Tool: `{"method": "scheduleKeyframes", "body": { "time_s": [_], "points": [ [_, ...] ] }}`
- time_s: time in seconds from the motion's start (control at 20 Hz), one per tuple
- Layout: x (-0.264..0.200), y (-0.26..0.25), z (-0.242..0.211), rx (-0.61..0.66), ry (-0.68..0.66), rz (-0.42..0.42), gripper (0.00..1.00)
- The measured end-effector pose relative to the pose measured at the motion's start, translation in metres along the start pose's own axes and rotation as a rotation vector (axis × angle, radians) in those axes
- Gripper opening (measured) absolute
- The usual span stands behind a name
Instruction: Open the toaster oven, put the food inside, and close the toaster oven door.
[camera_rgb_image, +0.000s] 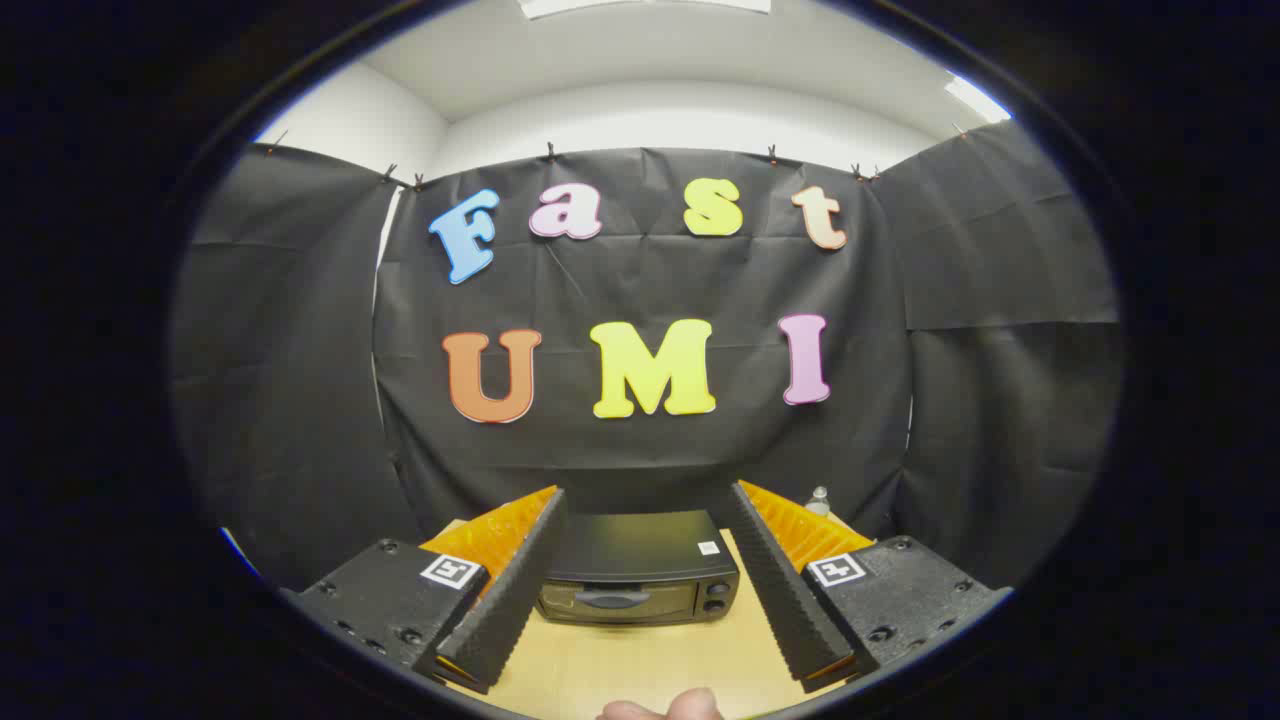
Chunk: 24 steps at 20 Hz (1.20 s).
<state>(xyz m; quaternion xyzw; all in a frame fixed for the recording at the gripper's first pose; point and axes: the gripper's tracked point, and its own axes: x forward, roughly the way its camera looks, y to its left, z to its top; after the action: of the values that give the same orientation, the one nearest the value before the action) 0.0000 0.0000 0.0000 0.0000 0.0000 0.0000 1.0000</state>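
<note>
A black toaster oven (638, 565) stands on the light wooden table (620, 665), seen from above and in front. Its glass door (615, 600) is closed, with a grey handle across the top and two knobs (715, 597) on the right. My gripper (640, 500) hangs well above the table, open, with nothing between its black ribbed fingers (520, 585). The oven shows in the gap between them, some way beyond the tips. Below the fingers a pale rounded piece of food (665, 706) lies on the near part of the table, mostly cut off.
A small clear bottle with a white cap (818, 500) stands behind the right finger, beside the oven at the table's back. The black cloth wall closes in the table behind and on both sides.
</note>
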Motion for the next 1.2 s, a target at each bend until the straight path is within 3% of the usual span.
{"method": "scheduleKeyframes", "body": {
  "time_s": [0.7,1.2],
  "points": [
    [-0.015,-0.006,-0.005,0.009,0.014,0.013,1.0],
    [0.012,-0.007,-0.028,0.043,0.064,0.047,1.0]
  ]
}}
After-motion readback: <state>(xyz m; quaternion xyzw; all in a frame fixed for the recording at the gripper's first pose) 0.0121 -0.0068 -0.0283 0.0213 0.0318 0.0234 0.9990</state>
